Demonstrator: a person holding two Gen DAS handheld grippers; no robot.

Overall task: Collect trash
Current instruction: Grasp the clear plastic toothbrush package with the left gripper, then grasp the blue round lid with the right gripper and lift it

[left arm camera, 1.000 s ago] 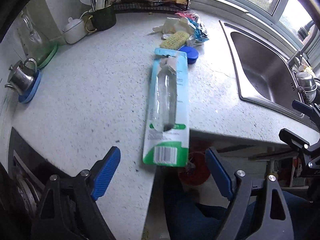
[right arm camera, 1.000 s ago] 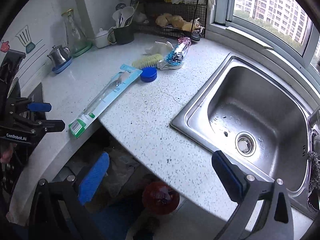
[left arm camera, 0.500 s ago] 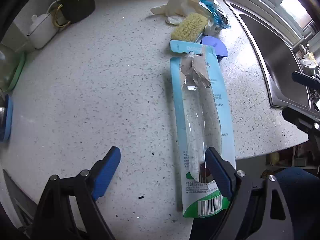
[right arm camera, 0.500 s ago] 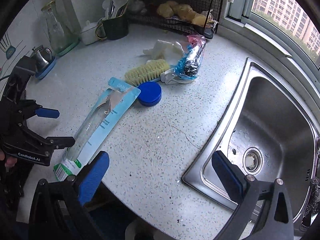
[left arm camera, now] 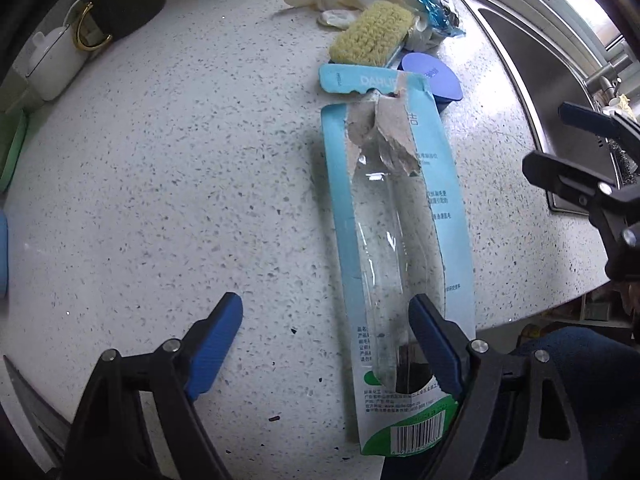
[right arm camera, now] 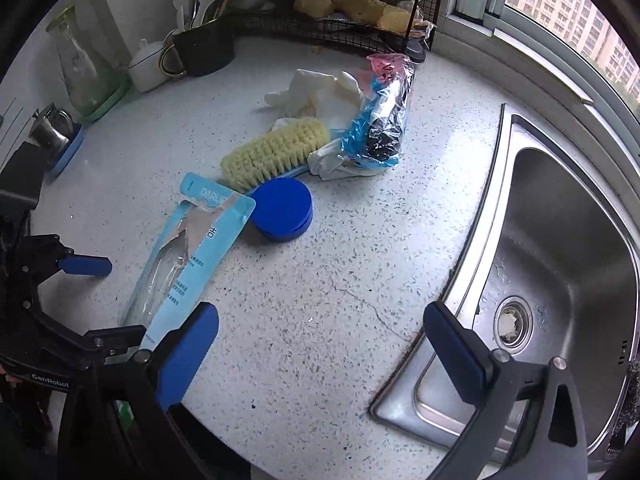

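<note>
A torn light-blue toothbrush package (left arm camera: 396,240) lies flat on the speckled white counter (left arm camera: 180,180), its barcode end jutting past the front edge. My left gripper (left arm camera: 326,340) points down over it, open. Its right finger hovers above the package's lower part and its left finger stands over bare counter. In the right wrist view the same package (right arm camera: 192,256) lies at the left, beside the left gripper (right arm camera: 120,300). My right gripper (right arm camera: 322,356) is open and holds nothing, above the counter between the package and the sink. A crumpled plastic bag (right arm camera: 380,120) and white tissue (right arm camera: 316,92) lie farther back.
A yellow scrub brush (right arm camera: 276,152) and a blue round lid (right arm camera: 282,210) lie just beyond the package. A steel sink (right arm camera: 560,240) fills the right. At the back stand a wire rack (right arm camera: 352,28), a dark mug of utensils (right arm camera: 204,44), a white pot (right arm camera: 146,64), a glass carafe (right arm camera: 84,72) and a small kettle (right arm camera: 52,128).
Both grippers have moved in over the counter and lower. The left one's right finger now hovers over the package. The package has not moved.
</note>
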